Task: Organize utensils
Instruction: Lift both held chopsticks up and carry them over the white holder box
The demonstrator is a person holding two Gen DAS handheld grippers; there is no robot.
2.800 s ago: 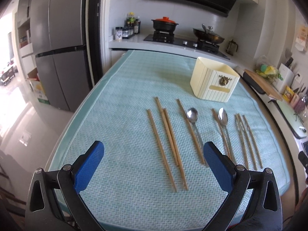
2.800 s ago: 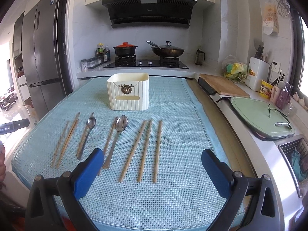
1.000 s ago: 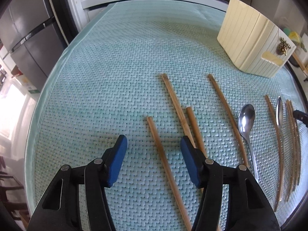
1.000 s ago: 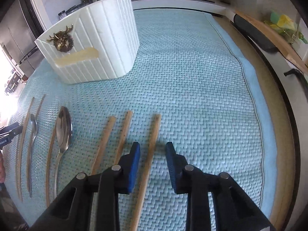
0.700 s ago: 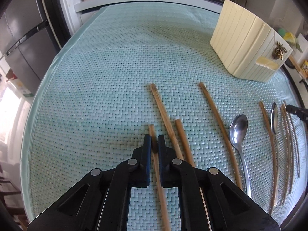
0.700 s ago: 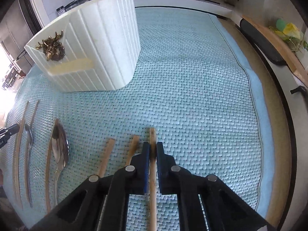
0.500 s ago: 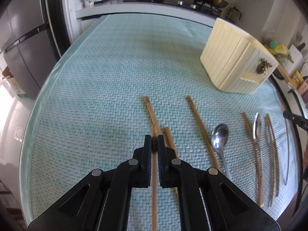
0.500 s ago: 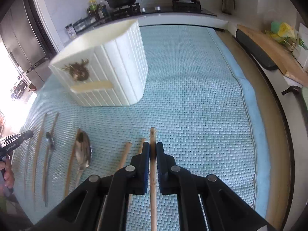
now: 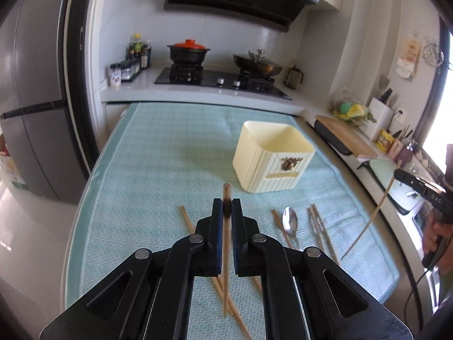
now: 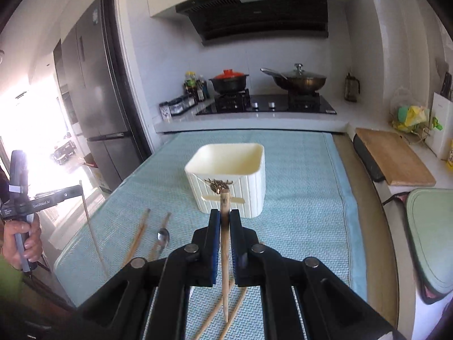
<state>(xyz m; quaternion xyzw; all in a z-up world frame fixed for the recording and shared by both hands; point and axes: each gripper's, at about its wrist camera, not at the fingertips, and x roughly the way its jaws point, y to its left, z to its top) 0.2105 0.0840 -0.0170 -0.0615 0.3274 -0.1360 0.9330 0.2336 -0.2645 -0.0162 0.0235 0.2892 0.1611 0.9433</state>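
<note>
My left gripper (image 9: 226, 206) is shut on a wooden chopstick (image 9: 225, 255), held up in the air above the mat. My right gripper (image 10: 224, 216) is likewise shut on another wooden chopstick (image 10: 224, 266), lifted off the mat. A cream utensil holder (image 9: 271, 157) (image 10: 229, 180) stands upright and open-topped ahead of both grippers. Several chopsticks (image 9: 318, 226) and a metal spoon (image 9: 290, 222) (image 10: 162, 236) lie in a row on the mat. Each wrist view shows the other gripper with its chopstick (image 9: 371, 218) (image 10: 92, 229) at the frame edge.
A teal woven mat (image 9: 158, 170) covers the table. Behind it is a counter with a stove, a red-lidded pot (image 9: 188, 52) and a pan (image 10: 297, 80). A fridge (image 9: 31, 99) stands at left; a cutting board (image 10: 393, 157) and green tray (image 10: 430, 226) at right.
Both grippers closed on a chopstick lying on the mat, then rose with it and tilted up, so the holder and kitchen have come into view.
</note>
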